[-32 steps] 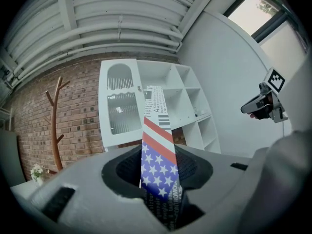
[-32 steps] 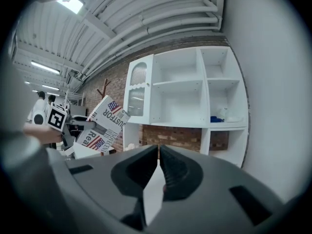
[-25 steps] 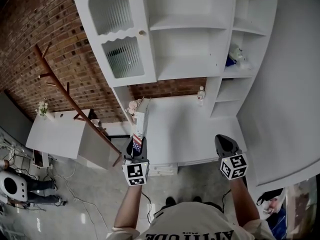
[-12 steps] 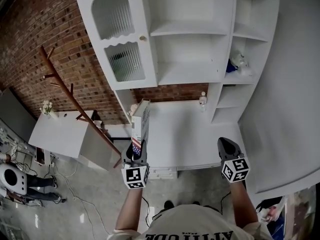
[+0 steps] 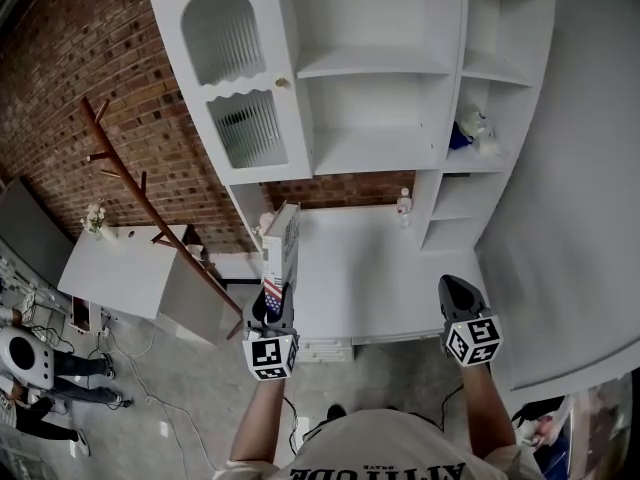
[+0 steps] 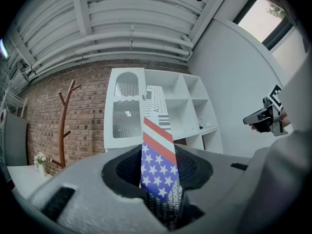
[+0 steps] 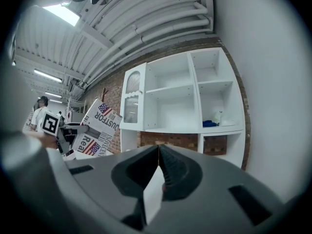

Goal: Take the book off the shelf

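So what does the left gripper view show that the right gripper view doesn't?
Only the left gripper view: the book edge-on, clamped in its own jaws, with the right gripper alongside. Only the right gripper view: its own jaws shut, and the book's printed cover in the left gripper. Both: the white shelf unit and brick wall.

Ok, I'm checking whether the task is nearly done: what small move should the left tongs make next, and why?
Probably lower the book onto the white desk and let go. The left tongs grip one end of it, it is already clear of the shelves, and the right tongs are shut, off to the side.
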A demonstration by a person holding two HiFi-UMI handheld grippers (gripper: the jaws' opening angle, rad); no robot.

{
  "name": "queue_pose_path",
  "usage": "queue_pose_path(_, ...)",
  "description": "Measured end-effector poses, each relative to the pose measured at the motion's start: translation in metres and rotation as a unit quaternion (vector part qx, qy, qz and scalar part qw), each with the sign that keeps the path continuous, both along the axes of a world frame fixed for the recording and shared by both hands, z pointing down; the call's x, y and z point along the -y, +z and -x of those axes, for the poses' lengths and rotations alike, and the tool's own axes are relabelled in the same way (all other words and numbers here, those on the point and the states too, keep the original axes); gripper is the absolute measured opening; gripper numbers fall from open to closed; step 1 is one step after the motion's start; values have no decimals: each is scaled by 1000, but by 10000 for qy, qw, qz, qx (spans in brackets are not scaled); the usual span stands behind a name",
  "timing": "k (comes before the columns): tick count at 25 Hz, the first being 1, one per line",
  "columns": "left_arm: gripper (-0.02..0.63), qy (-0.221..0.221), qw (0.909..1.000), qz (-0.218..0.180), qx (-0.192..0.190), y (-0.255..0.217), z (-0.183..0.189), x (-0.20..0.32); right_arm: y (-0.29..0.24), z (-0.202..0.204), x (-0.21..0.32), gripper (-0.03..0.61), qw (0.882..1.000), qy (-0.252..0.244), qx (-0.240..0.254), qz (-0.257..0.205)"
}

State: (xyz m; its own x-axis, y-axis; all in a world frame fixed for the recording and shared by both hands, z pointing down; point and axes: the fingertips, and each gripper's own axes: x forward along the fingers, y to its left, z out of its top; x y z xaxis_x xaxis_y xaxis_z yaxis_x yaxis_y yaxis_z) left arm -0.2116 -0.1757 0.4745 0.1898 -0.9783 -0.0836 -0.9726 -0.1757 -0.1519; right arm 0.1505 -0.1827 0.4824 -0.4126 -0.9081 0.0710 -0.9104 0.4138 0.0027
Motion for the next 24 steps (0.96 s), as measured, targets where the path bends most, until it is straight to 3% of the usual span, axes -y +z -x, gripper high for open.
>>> queue_pose_path(24, 173, 119, 9999, -24, 41, -2, -13, 4, -3, -10, 0, 31, 10000, -18, 69, -52)
